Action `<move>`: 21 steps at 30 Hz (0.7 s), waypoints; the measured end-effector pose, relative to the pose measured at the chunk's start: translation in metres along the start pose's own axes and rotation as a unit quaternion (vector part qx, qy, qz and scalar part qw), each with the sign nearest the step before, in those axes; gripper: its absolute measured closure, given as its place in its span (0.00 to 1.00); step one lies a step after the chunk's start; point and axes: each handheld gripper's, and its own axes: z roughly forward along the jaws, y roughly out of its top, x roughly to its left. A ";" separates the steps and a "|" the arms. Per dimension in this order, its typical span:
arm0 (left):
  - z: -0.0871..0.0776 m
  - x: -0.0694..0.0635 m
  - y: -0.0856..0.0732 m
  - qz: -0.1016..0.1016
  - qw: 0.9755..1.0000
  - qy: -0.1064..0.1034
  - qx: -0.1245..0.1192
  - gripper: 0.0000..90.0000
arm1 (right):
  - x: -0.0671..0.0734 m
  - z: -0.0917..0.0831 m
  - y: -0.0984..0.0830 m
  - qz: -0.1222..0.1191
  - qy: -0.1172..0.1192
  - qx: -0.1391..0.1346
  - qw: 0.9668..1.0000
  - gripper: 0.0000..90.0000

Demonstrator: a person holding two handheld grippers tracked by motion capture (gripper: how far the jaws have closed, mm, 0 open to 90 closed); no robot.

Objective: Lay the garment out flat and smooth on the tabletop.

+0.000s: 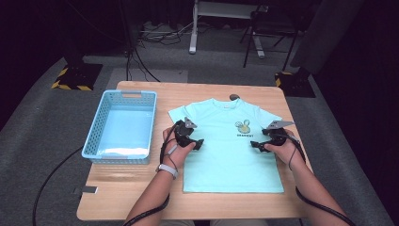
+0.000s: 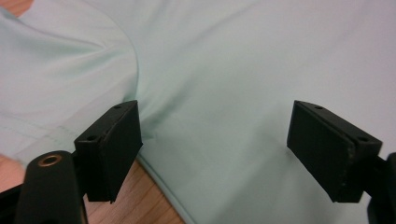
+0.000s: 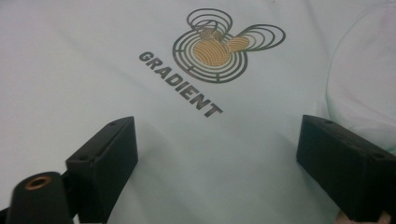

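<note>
Your shirt (image 1: 229, 141) lies flat and face up on the table (image 1: 136, 188), collar toward 12 o'clock, hem toward 6. It sits right of the table's centre, with the basket (image 1: 94, 127) well apart at its 9 o'clock, standing on the wood near the left edge.

Your left gripper (image 1: 197, 143) is over the shirt's left side, just below the sleeve. In the left gripper view its jaws are spread wide (image 2: 212, 149): one jaw sits right at the armpit seam where the side edge meets bare wood, the other over plain cloth. Nothing is between them but the fabric beneath.

Your right gripper (image 1: 255, 145) is over the shirt's right side, at about 3 o'clock from the chest. Its jaws are spread too (image 3: 217, 170), pointing across the cloth. The logo (image 3: 219, 46) lies at 12 o'clock beyond them in the right gripper view, a ringed brown and orange figure with the word GRADIENT under it. The right sleeve fold shows at 2 o'clock in that view.

Both grippers face inward toward each other across the shirt, well apart. Whether the jaw tips touch the cloth, you cannot tell.
</note>
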 end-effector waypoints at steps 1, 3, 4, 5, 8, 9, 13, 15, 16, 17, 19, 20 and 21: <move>-0.004 0.000 0.000 0.000 1.000 0.002 -0.002 0.19 | 0.002 -0.002 0.000 -0.003 0.001 0.001 1.000 0.16; -0.016 -0.003 0.002 0.006 1.000 0.005 -0.011 0.19 | 0.005 -0.007 0.002 -0.008 0.002 0.000 1.000 0.16; -0.020 -0.005 0.003 0.010 1.000 0.006 -0.011 0.19 | 0.007 -0.010 0.003 -0.011 0.002 0.000 1.000 0.16; -0.024 -0.007 0.003 0.013 1.000 0.007 -0.014 0.19 | 0.009 -0.013 0.004 -0.013 0.002 -0.001 1.000 0.16; -0.036 -0.013 0.004 0.023 1.000 0.010 -0.017 0.18 | 0.014 -0.022 0.008 -0.018 0.001 -0.002 1.000 0.15; -0.036 -0.013 0.004 0.023 1.000 0.010 -0.017 0.18 | 0.016 -0.025 0.009 -0.019 0.000 -0.004 1.000 0.15; -0.049 -0.020 0.005 0.026 0.999 0.010 -0.020 0.18 | 0.020 -0.035 0.012 -0.023 -0.002 -0.007 1.000 0.15; -0.056 -0.023 0.005 0.030 0.999 0.009 -0.022 0.18 | 0.023 -0.042 0.014 -0.026 -0.004 -0.010 1.000 0.15; -0.061 -0.026 0.005 0.028 0.999 0.006 -0.021 0.18 | 0.025 -0.048 0.016 -0.027 -0.007 -0.011 1.000 0.15; -0.061 -0.026 0.005 0.028 0.999 0.006 -0.021 0.18 | 0.025 -0.048 0.016 -0.027 -0.007 -0.011 1.000 0.15; -0.071 -0.029 0.004 0.028 0.999 0.004 -0.024 0.18 | 0.028 -0.058 0.018 -0.034 -0.009 -0.014 0.999 0.15; -0.071 -0.029 0.004 0.028 0.999 0.004 -0.024 0.18 | 0.030 -0.061 0.019 -0.036 -0.009 -0.016 0.999 0.15; -0.075 -0.029 0.004 0.030 0.999 0.005 -0.024 0.18 | 0.030 -0.061 0.019 -0.036 -0.009 -0.016 0.999 0.15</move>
